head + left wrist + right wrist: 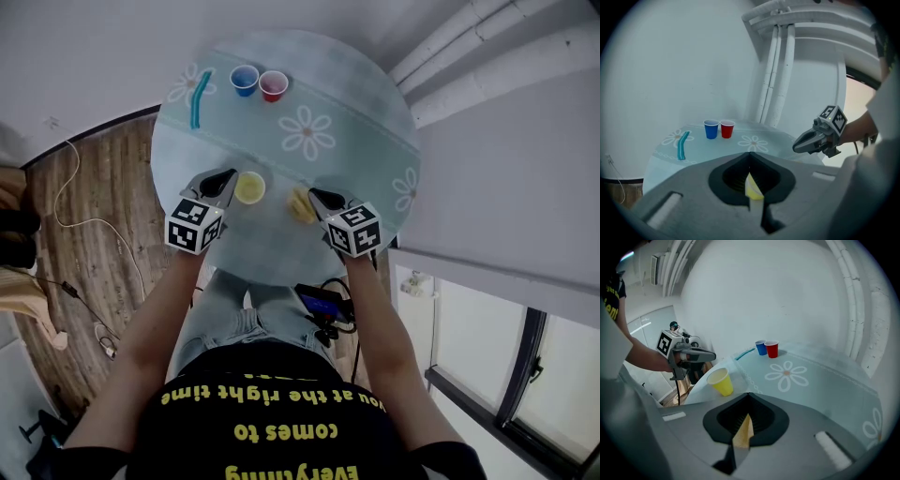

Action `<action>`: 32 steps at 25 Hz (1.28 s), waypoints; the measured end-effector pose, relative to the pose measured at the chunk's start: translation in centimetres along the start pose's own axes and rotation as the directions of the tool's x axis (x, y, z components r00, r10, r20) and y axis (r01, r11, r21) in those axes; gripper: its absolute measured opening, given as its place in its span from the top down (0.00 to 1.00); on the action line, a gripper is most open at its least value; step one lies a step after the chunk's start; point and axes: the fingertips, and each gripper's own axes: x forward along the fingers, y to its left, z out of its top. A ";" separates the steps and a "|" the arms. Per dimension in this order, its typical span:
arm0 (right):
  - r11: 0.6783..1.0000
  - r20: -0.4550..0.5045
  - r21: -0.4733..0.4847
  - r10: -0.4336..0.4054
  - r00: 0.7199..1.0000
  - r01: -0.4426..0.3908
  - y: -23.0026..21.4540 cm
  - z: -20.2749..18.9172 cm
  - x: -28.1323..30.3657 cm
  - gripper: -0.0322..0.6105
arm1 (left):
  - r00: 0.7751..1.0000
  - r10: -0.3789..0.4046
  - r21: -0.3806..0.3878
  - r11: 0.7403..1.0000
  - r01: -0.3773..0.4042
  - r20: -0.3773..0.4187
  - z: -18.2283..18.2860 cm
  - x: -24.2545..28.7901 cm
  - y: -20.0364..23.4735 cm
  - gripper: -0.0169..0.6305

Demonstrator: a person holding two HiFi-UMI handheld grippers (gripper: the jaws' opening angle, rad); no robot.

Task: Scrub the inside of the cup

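My left gripper [229,178] pinches the cup [249,187] by its rim, and my right gripper [313,196] pinches the sponge [300,205]. The sponge sits beside the cup, not inside, so all the scrubbing remains.

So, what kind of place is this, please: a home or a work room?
Probably a plain indoor room, perhaps a flat or a small test room. There is a round table under a flowered cloth, a wooden floor, and bare white pipes along the wall.
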 end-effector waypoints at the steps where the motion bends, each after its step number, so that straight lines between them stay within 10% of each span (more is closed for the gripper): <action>1: 1.000 0.007 -0.006 -0.005 1.000 0.005 0.0 0.2 -0.2 0.94 | 1.000 0.002 -0.001 1.000 -0.002 0.004 0.1 -0.1 0.0 0.97; 32: 0.995 0.367 -0.078 -0.024 0.930 0.056 1.3 9.3 -7.4 0.94 | 0.976 0.043 0.008 0.999 -0.046 0.215 5.9 -4.3 0.2 0.97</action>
